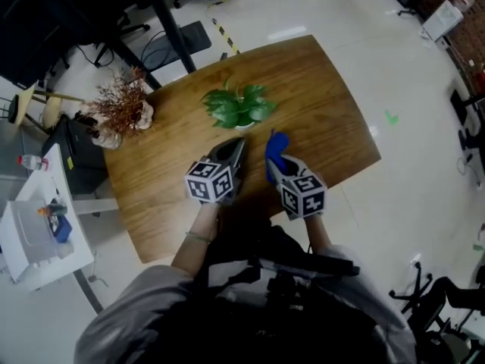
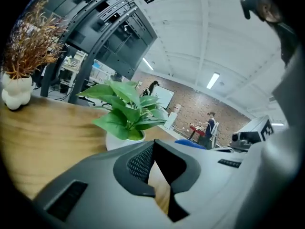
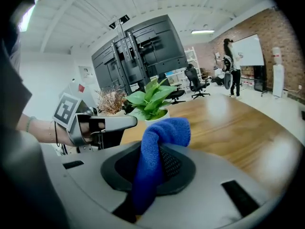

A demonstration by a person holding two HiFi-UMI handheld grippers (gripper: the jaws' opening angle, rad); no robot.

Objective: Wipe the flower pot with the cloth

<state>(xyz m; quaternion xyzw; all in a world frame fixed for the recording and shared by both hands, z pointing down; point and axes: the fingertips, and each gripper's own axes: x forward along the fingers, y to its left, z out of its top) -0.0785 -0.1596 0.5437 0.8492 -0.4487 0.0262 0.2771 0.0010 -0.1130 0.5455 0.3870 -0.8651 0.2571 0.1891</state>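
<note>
Cloth [image 3: 159, 144] is sitting clamped in the right gripper [image 3: 153, 152], the left gripper [image 2: 153, 147] closed empty, awaiting a reach to the flower pot [image 3: 158, 114].

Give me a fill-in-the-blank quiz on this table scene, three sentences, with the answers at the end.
1. The right gripper is shut on a ___ cloth.
2. The plant stands in a ___ pot on the table.
3. The left gripper holds ___.

Missing words: blue; white; nothing.
</note>
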